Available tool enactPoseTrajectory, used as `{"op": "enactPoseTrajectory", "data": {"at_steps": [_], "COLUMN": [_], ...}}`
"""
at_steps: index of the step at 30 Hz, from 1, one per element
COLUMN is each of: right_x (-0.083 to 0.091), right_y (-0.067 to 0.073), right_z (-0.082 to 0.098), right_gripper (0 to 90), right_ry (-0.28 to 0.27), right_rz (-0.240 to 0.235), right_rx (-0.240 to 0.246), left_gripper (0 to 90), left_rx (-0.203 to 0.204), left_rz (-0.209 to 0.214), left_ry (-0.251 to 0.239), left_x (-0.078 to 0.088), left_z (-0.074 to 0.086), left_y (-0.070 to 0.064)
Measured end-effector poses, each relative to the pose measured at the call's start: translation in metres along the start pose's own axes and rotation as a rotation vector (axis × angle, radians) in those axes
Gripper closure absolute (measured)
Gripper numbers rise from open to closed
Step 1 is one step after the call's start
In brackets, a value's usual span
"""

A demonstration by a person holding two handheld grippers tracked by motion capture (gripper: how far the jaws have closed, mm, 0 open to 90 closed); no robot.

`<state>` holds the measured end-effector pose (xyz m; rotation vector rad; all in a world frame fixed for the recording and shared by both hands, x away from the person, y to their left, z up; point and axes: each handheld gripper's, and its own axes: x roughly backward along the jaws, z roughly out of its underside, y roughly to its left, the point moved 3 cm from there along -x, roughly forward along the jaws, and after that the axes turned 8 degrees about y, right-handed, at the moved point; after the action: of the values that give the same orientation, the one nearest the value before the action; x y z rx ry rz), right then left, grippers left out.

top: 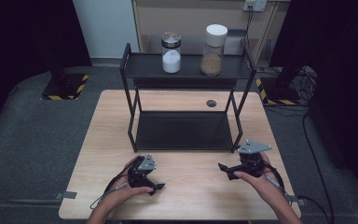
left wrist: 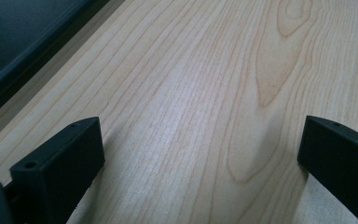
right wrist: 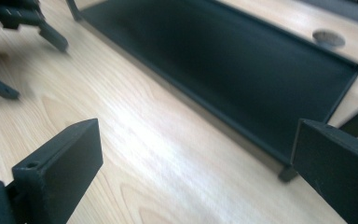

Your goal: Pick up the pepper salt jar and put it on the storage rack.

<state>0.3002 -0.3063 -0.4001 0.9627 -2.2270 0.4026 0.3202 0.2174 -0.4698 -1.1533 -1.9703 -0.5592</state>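
Both grippers rest low over the near part of the worktop [top: 98, 154], each held in a hand. Left gripper [top: 154, 181] sits near the near-left, its fingers [left wrist: 70, 158] spread wide with bare wood between them, gripping nothing. Right gripper [top: 223, 169] sits near the near-right, fingers [right wrist: 60, 163] likewise released and empty; it looks across at the rack's lower shelf [right wrist: 242, 79].

The 2-tier black rack [top: 129, 88] stands at the middle of the worktop, toward the far edge. Its lower shelf holds nothing. On the top shelf stand 2 jars, upright and a little apart: a white-filled jar [top: 171, 52] with metal lid toward the left, a brown-filled jar [top: 213, 50] with white lid toward the right.

Judgement: nothing is in hand yet. The jars are untouched and well apart from both grippers. If the work concerns the jars, the whole of it is left: reach, grasp, move.
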Motion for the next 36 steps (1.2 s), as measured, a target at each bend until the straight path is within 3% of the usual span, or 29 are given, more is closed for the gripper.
{"op": "enactPoseTrajectory", "data": {"at_steps": [16,27,36], "right_x": [-0.024,-0.034,-0.037], "right_y": [-0.005,-0.004,-0.006], "right_z": [0.045,0.057,0.062], "right_gripper": [3.6,3.7,1.8], "right_ry": [0.106,0.162,0.154], "right_rz": [0.038,0.049,0.041], "right_rx": [-0.060,-0.067,-0.073], "left_gripper": [0.0,0.0,0.0], "left_rx": [0.000,0.001,0.001], "left_rz": [-0.002,-0.002,-0.002], "left_ry": [0.002,0.001,0.002], "left_x": [0.000,0.000,0.000], "left_z": [0.000,0.000,0.000], "left_y": [0.000,0.000,0.000]}}
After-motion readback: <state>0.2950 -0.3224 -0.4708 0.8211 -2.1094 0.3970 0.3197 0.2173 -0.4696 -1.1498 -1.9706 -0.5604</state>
